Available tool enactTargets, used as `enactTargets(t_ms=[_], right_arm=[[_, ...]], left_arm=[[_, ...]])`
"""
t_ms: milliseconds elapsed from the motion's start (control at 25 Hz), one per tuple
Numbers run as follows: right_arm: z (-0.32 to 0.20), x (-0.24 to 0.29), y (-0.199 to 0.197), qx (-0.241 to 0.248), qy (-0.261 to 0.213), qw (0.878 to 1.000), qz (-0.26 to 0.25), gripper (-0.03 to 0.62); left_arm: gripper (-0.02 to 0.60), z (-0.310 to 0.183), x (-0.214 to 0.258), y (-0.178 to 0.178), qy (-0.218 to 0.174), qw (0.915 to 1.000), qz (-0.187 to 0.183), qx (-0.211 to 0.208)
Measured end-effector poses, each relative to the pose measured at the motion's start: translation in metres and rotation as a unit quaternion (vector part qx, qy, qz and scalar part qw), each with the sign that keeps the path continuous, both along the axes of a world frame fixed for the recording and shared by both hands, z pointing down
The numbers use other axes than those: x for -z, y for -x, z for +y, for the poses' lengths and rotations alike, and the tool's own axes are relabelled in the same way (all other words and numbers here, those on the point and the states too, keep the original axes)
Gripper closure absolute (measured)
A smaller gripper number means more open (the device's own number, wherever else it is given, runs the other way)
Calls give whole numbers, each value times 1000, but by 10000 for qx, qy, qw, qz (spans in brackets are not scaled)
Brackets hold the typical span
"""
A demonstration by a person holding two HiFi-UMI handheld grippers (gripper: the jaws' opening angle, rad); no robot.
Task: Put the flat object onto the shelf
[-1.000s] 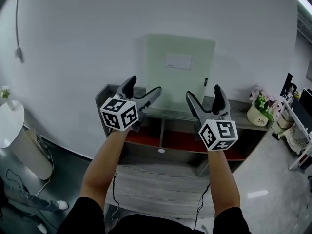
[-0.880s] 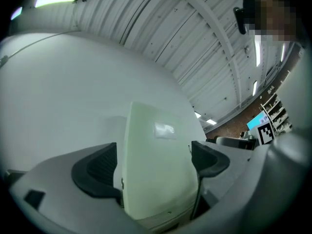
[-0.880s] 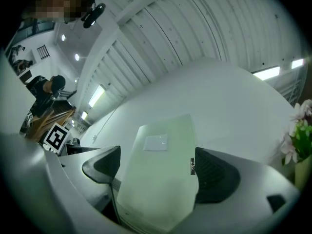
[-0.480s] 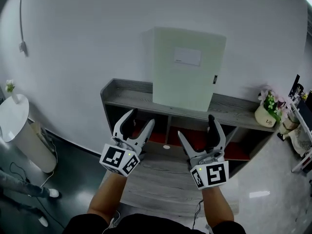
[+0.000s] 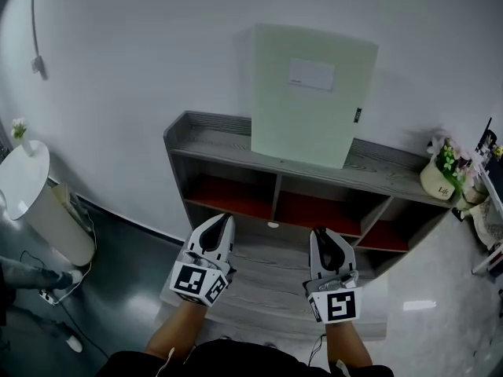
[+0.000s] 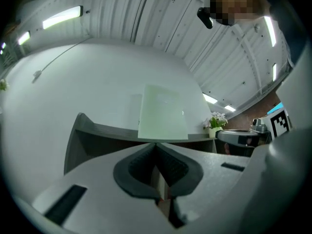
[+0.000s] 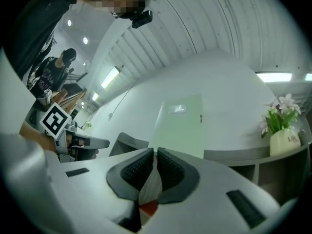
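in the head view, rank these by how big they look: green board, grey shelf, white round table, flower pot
1. grey shelf
2. green board
3. white round table, a bit smaller than the board, though the picture's left edge cuts it off
4. flower pot, clearly the smallest

Bright even overhead light, soft shadows, fisheye-warped edges.
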State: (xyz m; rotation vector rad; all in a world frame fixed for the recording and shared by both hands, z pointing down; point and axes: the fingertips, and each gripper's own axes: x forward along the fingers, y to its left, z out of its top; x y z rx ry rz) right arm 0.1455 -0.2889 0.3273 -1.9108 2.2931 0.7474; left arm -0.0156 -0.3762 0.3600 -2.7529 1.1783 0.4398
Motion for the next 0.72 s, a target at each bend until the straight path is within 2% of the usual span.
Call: enactTargets(t_ms=[160,360,720], right_arm=[[1,-23,-10,-136,262,9992,-268,556],[-2,-45,-11,-227,510,9978,-370,559],[-3,-55,-3,-268,600,9975,-256,568]], left_arm=[[574,4,-31,-5,314,9994,-149,-80],[574,4,-56,-10,617,9977,-238,-115],[575,9,-53,-15,518,9980,-320,-142]])
